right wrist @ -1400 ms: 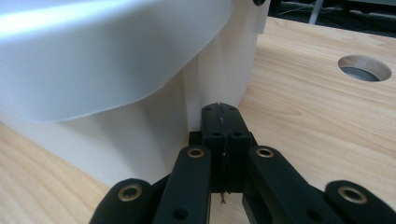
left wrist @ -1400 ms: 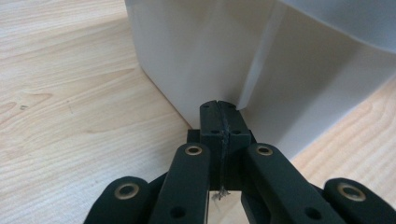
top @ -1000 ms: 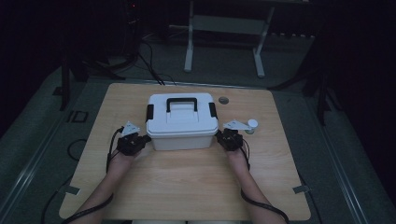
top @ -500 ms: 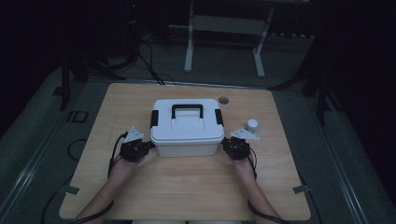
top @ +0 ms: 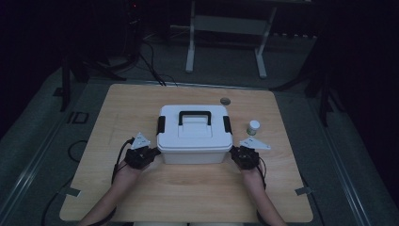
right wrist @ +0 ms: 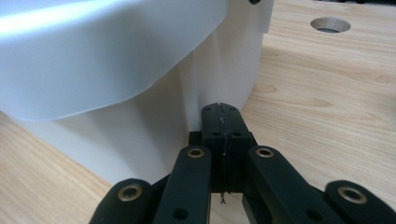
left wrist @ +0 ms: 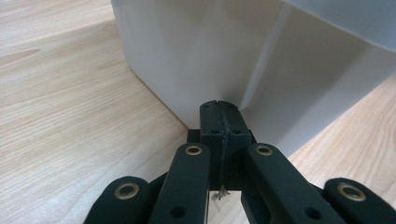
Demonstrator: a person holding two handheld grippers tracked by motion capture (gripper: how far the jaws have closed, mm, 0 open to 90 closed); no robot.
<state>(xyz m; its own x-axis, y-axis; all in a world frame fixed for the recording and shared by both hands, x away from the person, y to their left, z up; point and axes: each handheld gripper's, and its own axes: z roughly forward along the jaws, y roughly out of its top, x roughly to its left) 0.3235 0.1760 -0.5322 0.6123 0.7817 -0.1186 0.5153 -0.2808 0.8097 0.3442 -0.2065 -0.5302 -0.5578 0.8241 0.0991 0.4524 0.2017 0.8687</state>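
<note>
White storage box [top: 194, 134] sits at the middle of my bench [top: 117, 108], lid on, its black carry handle [top: 195, 114] lying flat on top. I see its long axis running left to right across the bench, with the handle along the same line and a black latch on each short end. My left gripper [top: 149, 151] is at the box's near left corner, jaws pressed together with nothing between them, the tips right at the wall in the left gripper view. My right gripper [top: 236, 155] mirrors it at the near right corner, jaws likewise pressed together, tips at the box wall. A small white-capped bottle [top: 253, 127] stands just right of the box. Compared with a second ago, the box and both grippers have come nearer to me.
</note>
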